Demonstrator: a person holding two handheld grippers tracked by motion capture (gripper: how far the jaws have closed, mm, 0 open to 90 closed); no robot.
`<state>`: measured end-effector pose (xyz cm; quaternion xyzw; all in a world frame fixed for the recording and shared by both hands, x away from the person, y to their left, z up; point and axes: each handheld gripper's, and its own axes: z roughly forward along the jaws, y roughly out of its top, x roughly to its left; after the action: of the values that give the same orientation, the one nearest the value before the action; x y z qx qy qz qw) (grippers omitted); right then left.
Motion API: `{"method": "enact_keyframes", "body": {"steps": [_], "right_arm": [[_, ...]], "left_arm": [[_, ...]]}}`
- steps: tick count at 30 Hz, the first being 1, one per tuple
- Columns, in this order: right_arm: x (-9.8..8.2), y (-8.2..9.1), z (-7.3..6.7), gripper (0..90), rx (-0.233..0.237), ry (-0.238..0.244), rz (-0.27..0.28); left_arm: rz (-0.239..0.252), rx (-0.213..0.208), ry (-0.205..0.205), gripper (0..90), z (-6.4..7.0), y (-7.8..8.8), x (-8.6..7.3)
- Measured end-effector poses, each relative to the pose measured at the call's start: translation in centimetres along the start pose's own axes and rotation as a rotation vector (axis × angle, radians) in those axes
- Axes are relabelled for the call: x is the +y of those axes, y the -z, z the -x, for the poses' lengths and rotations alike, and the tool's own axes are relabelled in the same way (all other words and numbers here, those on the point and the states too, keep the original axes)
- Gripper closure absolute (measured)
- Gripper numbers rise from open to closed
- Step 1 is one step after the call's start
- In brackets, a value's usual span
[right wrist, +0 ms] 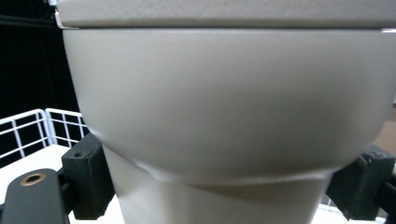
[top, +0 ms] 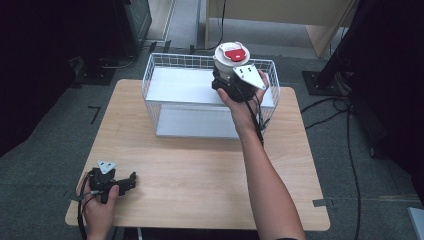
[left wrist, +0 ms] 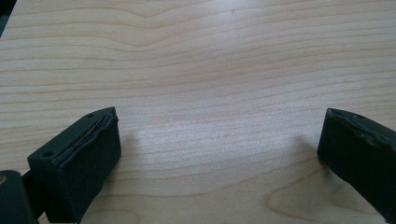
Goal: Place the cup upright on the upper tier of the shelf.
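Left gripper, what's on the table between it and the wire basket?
Nothing: in the high view, only bare wooden table lies between the left gripper and the white wire basket. The left gripper view shows plain wood between its open jaws.

**A wooden table on grey carpet, dark at the edges**

A light wooden table (top: 190,170) with rounded corners stands on grey carpet (top: 45,165). Black cables (top: 350,150) trail over the floor to its right. Beyond the far edge stands pale wooden furniture (top: 280,12). Dark equipment (top: 135,20) sits at the upper left, and both sides of the room lie in deep shadow.
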<state>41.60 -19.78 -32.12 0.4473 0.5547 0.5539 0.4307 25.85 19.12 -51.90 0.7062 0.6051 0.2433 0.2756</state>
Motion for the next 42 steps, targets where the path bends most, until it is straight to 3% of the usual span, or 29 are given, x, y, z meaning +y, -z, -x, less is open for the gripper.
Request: {"method": "enact_keyframes", "body": {"steps": [7,15,17,18,22,30,42], "right_arm": [[-0.2,-0.4,0.3,11.6,-0.014,-0.016,-0.016],[0.0,-0.5,0.5,11.3,0.003,-0.038,-0.039],[0.1,-0.5,0.5,9.7,0.008,-0.035,-0.043],[0.2,-0.4,0.4,3.2,-0.025,-0.013,-0.041],[0.5,-0.3,0.3,0.0,-0.007,-0.015,-0.039],[0.4,0.5,0.4,0.0,0.011,-0.042,-0.048],[0.0,2.2,1.2,0.1,-0.003,-0.028,-0.048]], "left_arm": [[-0.001,0.000,0.000,0.0,0.0,0.0,0.0],[0.001,0.000,0.000,0.0,0.0,0.0,0.0],[0.001,0.000,0.000,0.0,0.0,0.0,0.0],[0.001,0.000,0.000,0.0,0.0,0.0,0.0],[0.001,0.000,0.000,0.0,0.0,0.0,0.0],[-0.001,0.000,-0.002,0.0,0.0,0.0,0.0],[0.000,0.001,0.000,0.0,0.0,0.0,0.0]]}}
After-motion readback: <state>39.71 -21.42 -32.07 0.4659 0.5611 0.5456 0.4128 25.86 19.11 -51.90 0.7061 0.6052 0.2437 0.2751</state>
